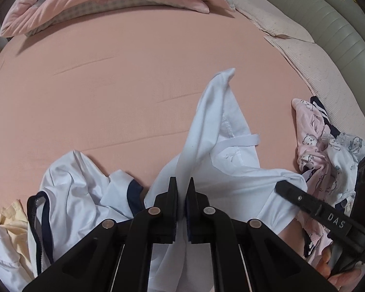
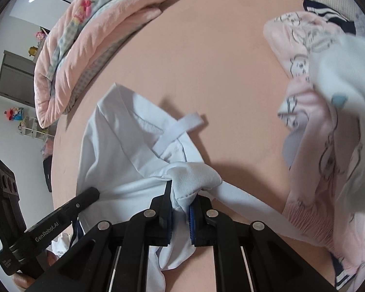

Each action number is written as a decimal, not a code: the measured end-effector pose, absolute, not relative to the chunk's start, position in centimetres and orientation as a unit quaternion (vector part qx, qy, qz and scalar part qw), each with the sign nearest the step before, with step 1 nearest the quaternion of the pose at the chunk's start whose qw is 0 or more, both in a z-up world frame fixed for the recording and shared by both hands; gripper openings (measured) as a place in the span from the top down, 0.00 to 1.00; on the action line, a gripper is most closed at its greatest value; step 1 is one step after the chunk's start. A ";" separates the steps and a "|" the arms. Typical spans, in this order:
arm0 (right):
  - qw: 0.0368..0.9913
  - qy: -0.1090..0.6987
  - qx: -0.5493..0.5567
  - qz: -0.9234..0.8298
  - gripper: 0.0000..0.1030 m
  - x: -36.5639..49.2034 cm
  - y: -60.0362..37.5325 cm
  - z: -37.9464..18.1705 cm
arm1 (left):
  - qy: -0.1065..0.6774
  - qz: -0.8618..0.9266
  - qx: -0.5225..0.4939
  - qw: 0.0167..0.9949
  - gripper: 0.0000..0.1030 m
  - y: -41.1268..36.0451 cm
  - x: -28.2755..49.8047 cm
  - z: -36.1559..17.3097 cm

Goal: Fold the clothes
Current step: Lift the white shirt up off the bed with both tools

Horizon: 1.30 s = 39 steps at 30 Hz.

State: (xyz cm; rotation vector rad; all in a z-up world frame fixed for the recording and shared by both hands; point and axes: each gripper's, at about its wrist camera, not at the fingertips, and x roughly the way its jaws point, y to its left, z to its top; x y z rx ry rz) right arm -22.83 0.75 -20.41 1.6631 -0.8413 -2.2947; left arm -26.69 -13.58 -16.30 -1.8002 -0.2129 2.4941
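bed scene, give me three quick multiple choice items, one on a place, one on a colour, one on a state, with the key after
1. Where does the pink printed garment lie in the left wrist view?
A. right of the pale blue garment
B. on the folded quilt
C. left of the white shirt

2. What colour is the bed sheet?
A. green
B. peach pink
C. navy

3. How is the pale blue garment held?
A. lying untouched
B. by one gripper
C. by both grippers

Key: 1 A, it sits at the right edge. 2 B, the open sheet shows it. 3 C, left gripper and right gripper each pinch its cloth.
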 end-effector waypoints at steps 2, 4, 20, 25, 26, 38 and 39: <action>0.090 -0.284 0.557 -0.775 0.92 -22.4 1.6 -20.2 | -0.074 0.807 -0.586 0.030 0.96 -14.4 -27.5 -16.4; 0.086 -0.276 0.554 -0.781 0.92 -22.5 2.0 -20.1 | -0.079 0.803 -0.590 0.024 0.96 -15.0 -27.5 -16.2; 0.142 -0.243 0.505 -0.816 0.92 -30.9 -1.4 -14.1 | -0.130 0.815 -0.564 0.008 0.96 -18.0 -28.1 -13.1; 0.173 -0.216 0.480 -0.832 0.92 -31.6 -2.9 -10.2 | -0.169 0.825 -0.539 -0.009 0.96 -21.1 -28.0 -11.0; 0.179 -0.211 0.476 -0.835 0.92 -31.6 -3.1 -9.5 | -0.170 0.827 -0.536 -0.013 0.96 -21.5 -27.9 -10.6; 0.204 -0.176 0.459 -0.846 0.92 -30.7 -5.5 -5.0 | -0.185 0.817 -0.545 -0.003 0.91 -23.8 -28.7 -10.1; 0.201 -0.172 0.462 -0.847 0.92 -30.5 -5.4 -5.1 | -0.180 0.816 -0.549 -0.005 0.84 -23.6 -28.8 -10.3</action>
